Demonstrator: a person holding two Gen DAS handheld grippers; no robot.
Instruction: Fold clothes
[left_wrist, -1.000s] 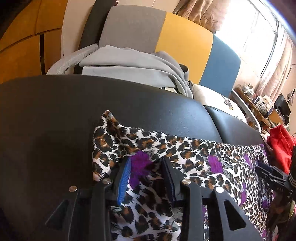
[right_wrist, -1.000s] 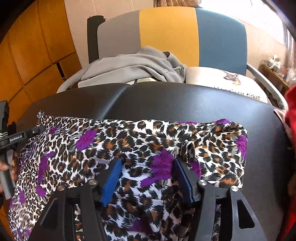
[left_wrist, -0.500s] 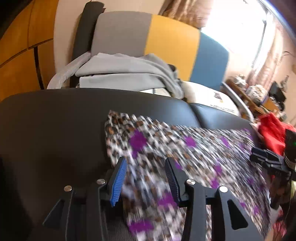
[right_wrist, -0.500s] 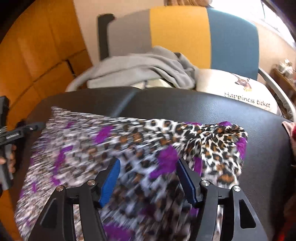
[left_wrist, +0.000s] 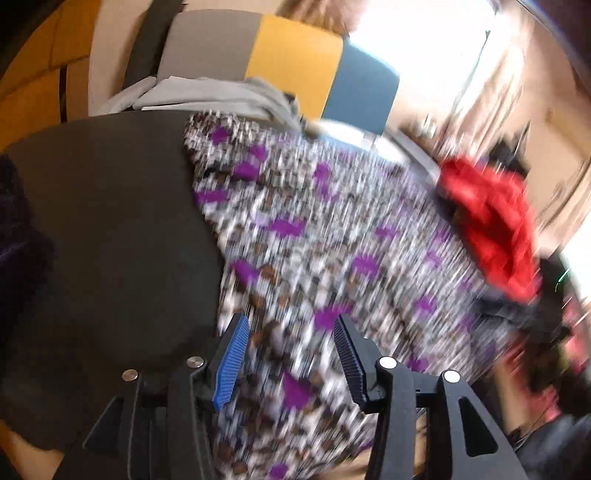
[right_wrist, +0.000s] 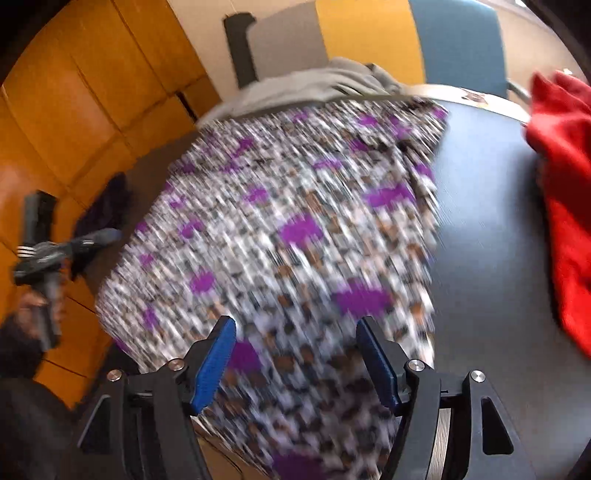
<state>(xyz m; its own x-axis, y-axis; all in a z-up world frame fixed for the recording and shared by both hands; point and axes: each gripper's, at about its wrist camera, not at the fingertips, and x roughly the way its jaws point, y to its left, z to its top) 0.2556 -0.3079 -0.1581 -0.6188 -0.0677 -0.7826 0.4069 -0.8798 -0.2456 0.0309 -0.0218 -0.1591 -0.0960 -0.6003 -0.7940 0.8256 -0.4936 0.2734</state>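
On the black padded surface (left_wrist: 110, 229) a leopard-print garment with purple flowers (left_wrist: 314, 236) is seen spread flat; both views are heavily motion-blurred, so fine folds cannot be made out. Its far edge lies close to a grey garment (left_wrist: 207, 96) heaped on the seat of a grey, yellow and blue chair (left_wrist: 295, 55). A red garment (left_wrist: 491, 221) is seen at the right side of the surface, just beside the printed cloth in the left wrist view and apart from it in the right wrist view.

Left gripper (left_wrist: 291, 354): jaws are parted, having just been opening; printed cloth is seen in the gap beneath them, but the pads are not pressed on it. Nothing is held.

Right gripper (right_wrist: 299, 362): jaws likewise parted and just been opening; cloth is seen below the gap, pads clear of it. Nothing is held.

In the right wrist view the left gripper is seen at the far left, off the cloth's left edge, near a dark garment (right_wrist: 107, 206) lying against the orange wood panelling (right_wrist: 74, 110).
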